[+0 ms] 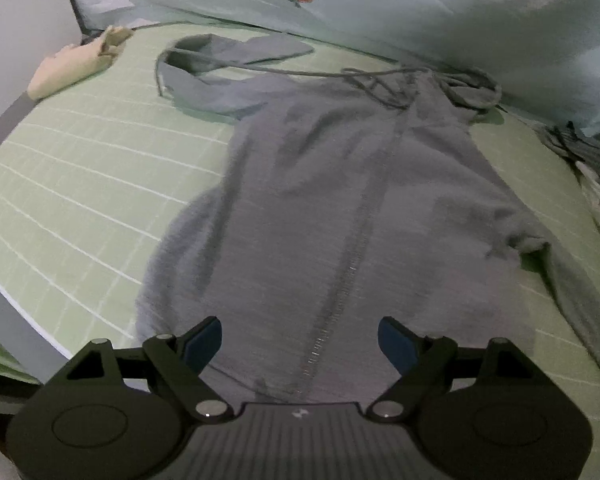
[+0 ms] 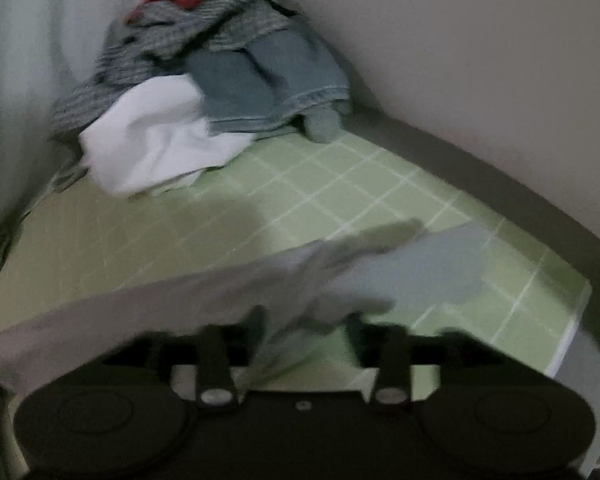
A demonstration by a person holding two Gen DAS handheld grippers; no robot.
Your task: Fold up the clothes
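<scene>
While the hoodie [image 1: 340, 208] lies flat on the bed [image 1: 80, 168], left gripper [image 1: 300, 340] hangs released above its hem, right gripper [image 2: 306, 332] is motion-blurred with sleeve [image 2: 228, 292] across its fingers, grip unclear.

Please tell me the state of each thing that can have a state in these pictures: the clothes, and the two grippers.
grey hoodie: spread flat on the green sheet, zipper closed, not yet folded.
hood: lying open to one side.
sleeve: stretched out across the sheet, between the right gripper's jaws; blurred.
pile of clothes: unfolded, heaped in the corner.
left gripper: open, empty, above the hem.
right gripper: partly open; grip unclear.
</scene>
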